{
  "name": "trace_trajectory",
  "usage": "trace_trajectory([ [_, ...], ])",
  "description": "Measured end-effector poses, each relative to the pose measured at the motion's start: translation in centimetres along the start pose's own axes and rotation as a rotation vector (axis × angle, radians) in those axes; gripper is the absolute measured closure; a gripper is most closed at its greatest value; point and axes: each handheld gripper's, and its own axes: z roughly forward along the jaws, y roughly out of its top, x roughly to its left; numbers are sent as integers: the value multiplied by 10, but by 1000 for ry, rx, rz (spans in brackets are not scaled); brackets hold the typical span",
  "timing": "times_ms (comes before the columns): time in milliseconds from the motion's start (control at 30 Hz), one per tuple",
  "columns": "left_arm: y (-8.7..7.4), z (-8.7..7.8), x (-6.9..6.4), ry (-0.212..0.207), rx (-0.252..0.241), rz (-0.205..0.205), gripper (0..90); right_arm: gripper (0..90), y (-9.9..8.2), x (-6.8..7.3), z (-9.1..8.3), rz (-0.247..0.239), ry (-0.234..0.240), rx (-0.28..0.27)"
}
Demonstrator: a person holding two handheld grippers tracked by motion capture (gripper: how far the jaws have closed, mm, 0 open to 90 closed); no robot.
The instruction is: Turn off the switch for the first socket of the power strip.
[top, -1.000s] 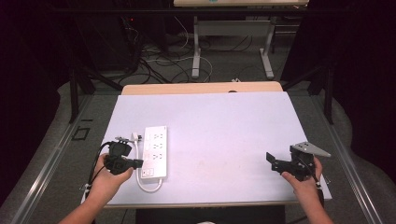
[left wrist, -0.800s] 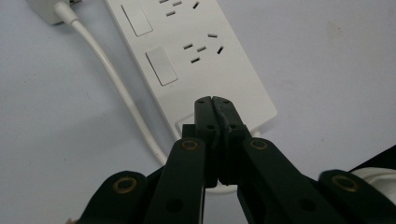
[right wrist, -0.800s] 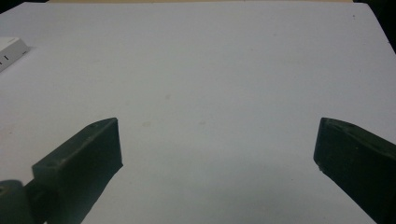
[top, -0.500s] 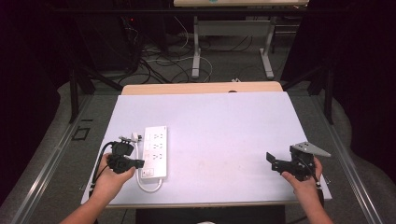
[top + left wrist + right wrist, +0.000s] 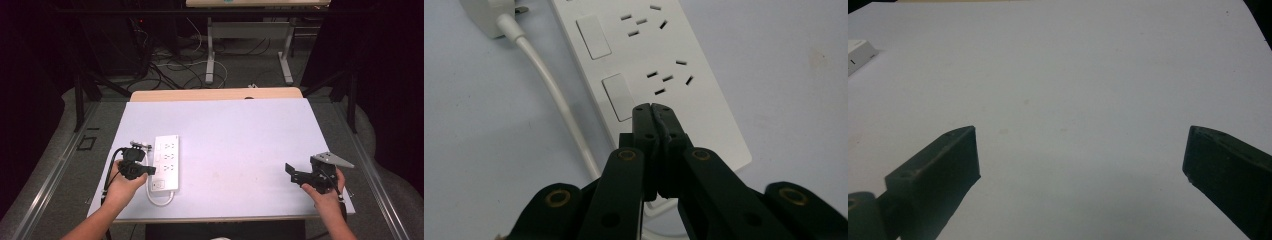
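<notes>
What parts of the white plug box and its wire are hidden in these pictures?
- Power strip: near end hidden behind the closed left tool in the left gripper view.
- Power strip corner: cut off by the left edge in the right gripper view.
- White cable: plug cut off at the top edge.
- Switch markings: too small in the high view.

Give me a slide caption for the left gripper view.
Left gripper, jaws shut, poised over a rocker switch on a white power strip.

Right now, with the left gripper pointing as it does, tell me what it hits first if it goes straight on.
Most likely the white power strip. The left gripper, jaws shut, aims at the strip's face beside a rocker switch. How far above the strip it sits is unclear.
</notes>
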Motion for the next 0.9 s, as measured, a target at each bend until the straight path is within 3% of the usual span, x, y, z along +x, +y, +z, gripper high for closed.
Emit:
trace_trajectory([
  [33,0,2,0,6,-15,-6,900,11,0,0,0,1,0,0],
  [567,12,16,3,24,-6,-20,900,17,0,-1,0,-1,3,21],
  [600,13,16,4,26,-5,-26,900,18,-1,-1,3,0,-1,-17],
  [633,14,17,4,27,-8,-27,900,18,-1,-1,3,0,-2,-16],
  [667,14,18,5,29,-16,-30,900,19,0,-2,-1,-6,6,24],
  [900,19,23,7,39,-13,-38,900,23,-1,-2,1,6,12,11],
])
